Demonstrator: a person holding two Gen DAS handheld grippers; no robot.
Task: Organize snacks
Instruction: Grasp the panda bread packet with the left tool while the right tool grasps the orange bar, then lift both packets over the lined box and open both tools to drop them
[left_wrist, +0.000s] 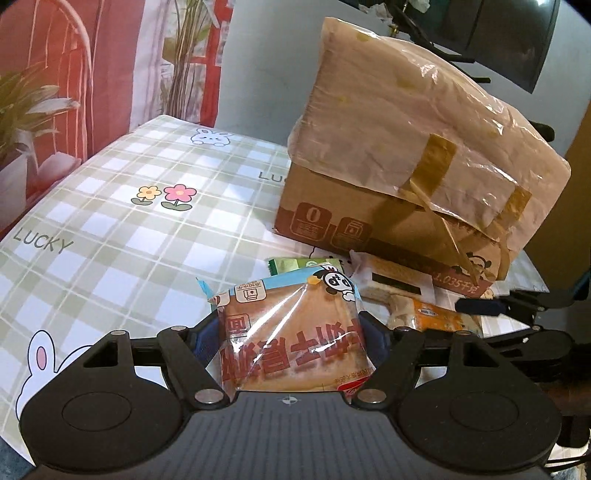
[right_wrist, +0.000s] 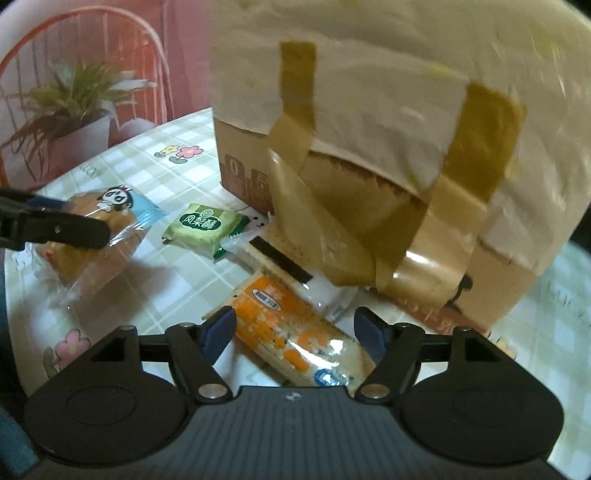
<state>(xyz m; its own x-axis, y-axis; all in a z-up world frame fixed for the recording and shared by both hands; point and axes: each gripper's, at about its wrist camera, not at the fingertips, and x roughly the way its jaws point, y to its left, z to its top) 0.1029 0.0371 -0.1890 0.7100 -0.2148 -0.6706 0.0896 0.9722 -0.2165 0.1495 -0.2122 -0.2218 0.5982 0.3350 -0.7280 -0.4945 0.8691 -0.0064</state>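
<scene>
Pinching a clear-wrapped golden bread bun with a blue panda-printed top edge and large red Chinese lettering (left_wrist: 291, 339), the left gripper (left_wrist: 291, 332) has both blue-padded fingers pressed into the packet's sides. The lettering reads upside down from this gripper and I cannot make out the words. Just ahead of it lies a small square green pastry packet with white Chinese characters (right_wrist: 203, 230), and beyond that, ahead and to its right, stands a brown cardboard box partly wrapped in pale paper and strips of brown tape (left_wrist: 406, 166). The box's lower band carries a "0" icon and "1.035" followed by Chinese characters; whether anything is inside cannot be told.

The right gripper (right_wrist: 293, 330) has its fingers spread, straddling a long orange-and-clear packet of crackers with a small blue oval label (right_wrist: 295, 332); whether the pads touch it is unclear. A white packet with a black stripe (right_wrist: 291, 266) lies just ahead, against the box's foot. Everything rests on a green-and-white checked tablecloth printed with rabbits, flowers and the word "LUCKY" (left_wrist: 110, 221).
</scene>
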